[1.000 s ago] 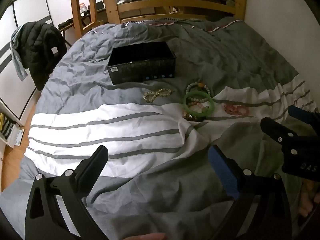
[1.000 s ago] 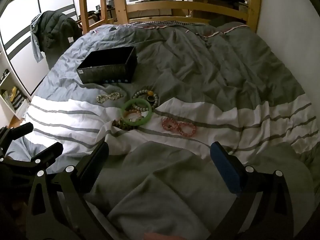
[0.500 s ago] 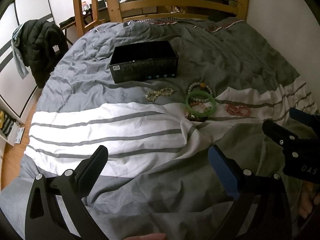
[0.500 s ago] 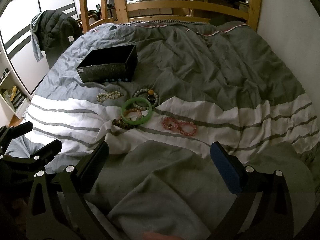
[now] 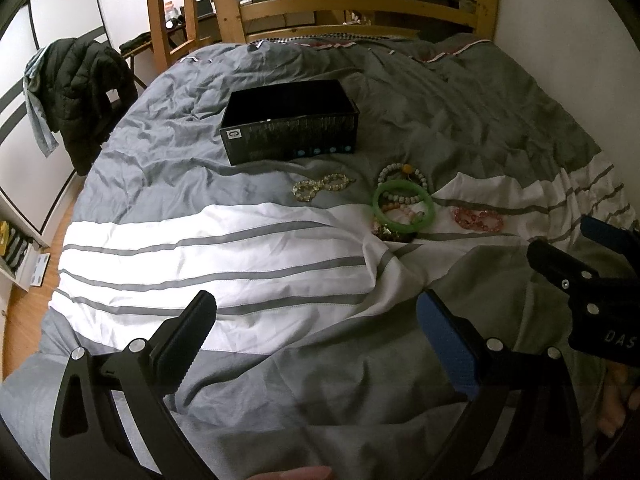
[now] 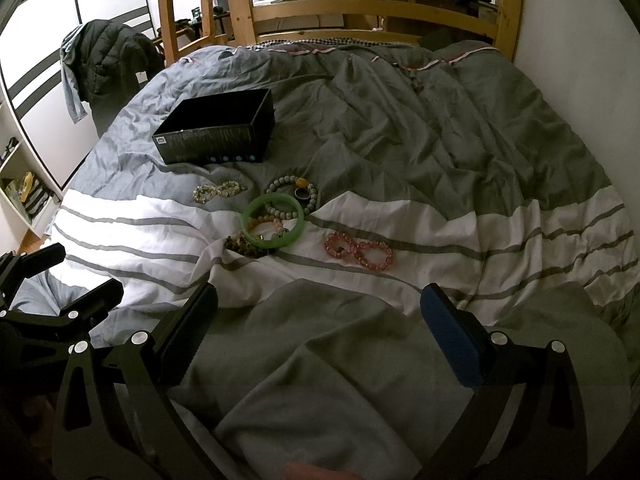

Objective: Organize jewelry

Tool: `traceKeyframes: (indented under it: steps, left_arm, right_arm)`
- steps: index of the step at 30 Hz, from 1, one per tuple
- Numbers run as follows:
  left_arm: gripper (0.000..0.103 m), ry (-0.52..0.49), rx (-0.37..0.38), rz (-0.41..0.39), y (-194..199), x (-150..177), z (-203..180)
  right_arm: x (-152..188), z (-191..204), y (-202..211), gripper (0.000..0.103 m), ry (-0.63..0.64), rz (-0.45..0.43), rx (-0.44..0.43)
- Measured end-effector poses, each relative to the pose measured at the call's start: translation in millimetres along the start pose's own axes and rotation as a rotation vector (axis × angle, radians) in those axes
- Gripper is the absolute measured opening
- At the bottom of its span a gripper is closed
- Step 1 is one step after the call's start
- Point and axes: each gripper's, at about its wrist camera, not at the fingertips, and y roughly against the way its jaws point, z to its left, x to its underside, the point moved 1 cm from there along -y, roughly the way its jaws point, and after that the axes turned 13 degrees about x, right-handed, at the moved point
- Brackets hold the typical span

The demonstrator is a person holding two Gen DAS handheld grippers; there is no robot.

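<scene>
Both the left gripper [image 5: 316, 344] and right gripper [image 6: 320, 332] hung spread and empty, short of the bracelets; the green bangle [image 6: 273, 226] lay at 5 o'clock of the black box [image 6: 216, 132], so I'd pinch its free rim first.

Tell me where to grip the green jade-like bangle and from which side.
Grip the green jade-like bangle at its near-right rim, coming from above with one finger inside the ring. It lies flat over beaded bracelets, and that arc looks least crowded by them.
</scene>
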Motion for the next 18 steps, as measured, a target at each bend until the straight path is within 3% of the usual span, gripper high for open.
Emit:
traceKeyframes:
  steps: [18]
  left_arm:
    - [0.099, 0.000, 0.005, 0.007, -0.4, 1.4, 0.6]
  right_arm:
    - [0.1, -0.1, -0.6, 0.100, -0.001, 0.005, -0.001]
